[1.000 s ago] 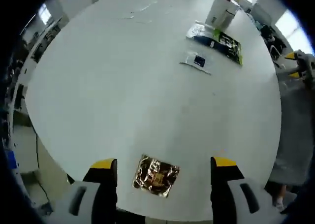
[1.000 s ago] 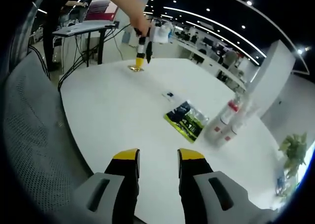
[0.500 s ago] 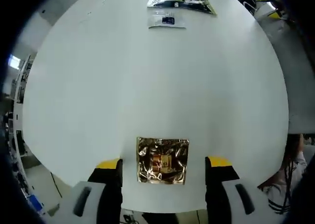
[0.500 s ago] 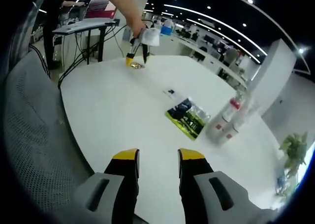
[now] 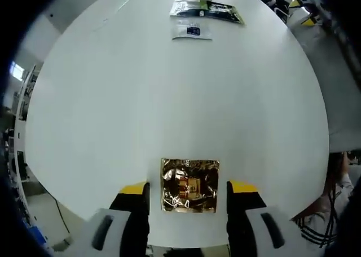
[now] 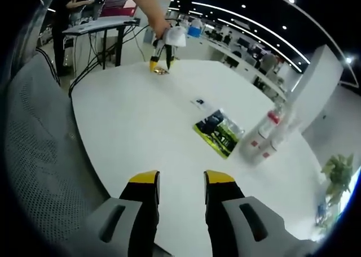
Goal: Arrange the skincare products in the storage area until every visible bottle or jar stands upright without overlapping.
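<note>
White and round, the worktop carries a gold foil sachet lying flat between the spread left tongs, untouched by either jaw. Far across, clear bottles stand beside a green packet. Right tongs hover spread, holding nothing.

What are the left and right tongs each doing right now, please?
Left tongs: open, jaws either side of the gold foil sachet, not gripping.
Right tongs: open, holding nothing, above the white table.
</note>
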Tool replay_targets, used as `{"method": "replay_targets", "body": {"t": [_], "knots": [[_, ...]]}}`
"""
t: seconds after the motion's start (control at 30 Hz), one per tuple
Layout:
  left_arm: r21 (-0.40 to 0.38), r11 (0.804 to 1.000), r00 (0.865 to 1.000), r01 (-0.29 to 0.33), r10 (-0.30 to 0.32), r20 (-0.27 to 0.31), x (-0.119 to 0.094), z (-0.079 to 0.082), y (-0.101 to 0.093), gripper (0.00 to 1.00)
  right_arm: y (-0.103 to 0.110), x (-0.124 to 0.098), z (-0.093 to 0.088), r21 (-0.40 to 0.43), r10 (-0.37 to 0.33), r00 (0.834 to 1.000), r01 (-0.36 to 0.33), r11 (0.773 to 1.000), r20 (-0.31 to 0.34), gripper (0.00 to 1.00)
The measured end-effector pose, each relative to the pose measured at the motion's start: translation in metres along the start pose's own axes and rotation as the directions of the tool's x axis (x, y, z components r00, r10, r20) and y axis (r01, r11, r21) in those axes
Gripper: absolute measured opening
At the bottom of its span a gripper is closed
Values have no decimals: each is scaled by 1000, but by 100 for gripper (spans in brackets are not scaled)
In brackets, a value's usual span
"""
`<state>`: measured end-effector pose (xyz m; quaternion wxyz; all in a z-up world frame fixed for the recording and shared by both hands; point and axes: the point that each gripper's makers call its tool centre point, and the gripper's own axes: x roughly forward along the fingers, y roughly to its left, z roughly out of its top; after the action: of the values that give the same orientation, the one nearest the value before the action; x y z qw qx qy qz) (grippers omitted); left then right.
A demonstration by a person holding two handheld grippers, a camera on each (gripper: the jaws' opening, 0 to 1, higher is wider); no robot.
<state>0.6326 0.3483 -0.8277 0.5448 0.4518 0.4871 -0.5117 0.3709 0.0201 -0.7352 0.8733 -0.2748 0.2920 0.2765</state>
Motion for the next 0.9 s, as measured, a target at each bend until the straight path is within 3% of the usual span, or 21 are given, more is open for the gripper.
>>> {"method": "replay_targets", "body": {"t": [0.03,0.2,0.23,0.27,0.3,0.33,0.37,0.53,0.63,0.77,0.9], "knots": [[3,1000,1000,3,-3,6,-1,1,-3,38,0,0,0,0,-1,1000,1,1000,-1,30],[26,1000,1000,7,-6,-17,-1,4,-10,29,-2,-1,-1,0,-9,1000,9,1000,-1,30],[56,998,1000,15,-14,-28,-2,4,-14,21,-2,-1,0,0,-10,1000,10,1000,0,30],[54,998,999,26,-25,-30,-1,5,-18,6,-2,-1,0,-1,-13,1000,13,1000,3,30],[44,999,998,28,-25,-53,0,3,-22,3,-2,-2,0,-1,-15,1000,15,1000,5,30],[73,997,999,-3,7,-51,-1,4,-17,4,-3,-2,1,-1,-18,1000,18,1000,8,30],[39,999,998,-12,14,-59,-1,3,-19,3,-3,-2,1,0,-20,1000,20,1000,9,30],[25,999,998,34,-33,-53,-11,13,-39,2,-5,-4,3,0,-31,999,31,1000,24,30],[-35,999,999,26,-25,25,-26,38,-44,1,-4,-4,5,-2,-24,999,24,1000,31,29],[-88,996,990,28,-16,139,-49,77,-67,1,-2,-6,9,-29,-23,998,25,999,51,29],[-73,997,982,28,-14,186,-63,105,-110,0,2,-6,8,-116,-13,999,19,993,51,30]]}}
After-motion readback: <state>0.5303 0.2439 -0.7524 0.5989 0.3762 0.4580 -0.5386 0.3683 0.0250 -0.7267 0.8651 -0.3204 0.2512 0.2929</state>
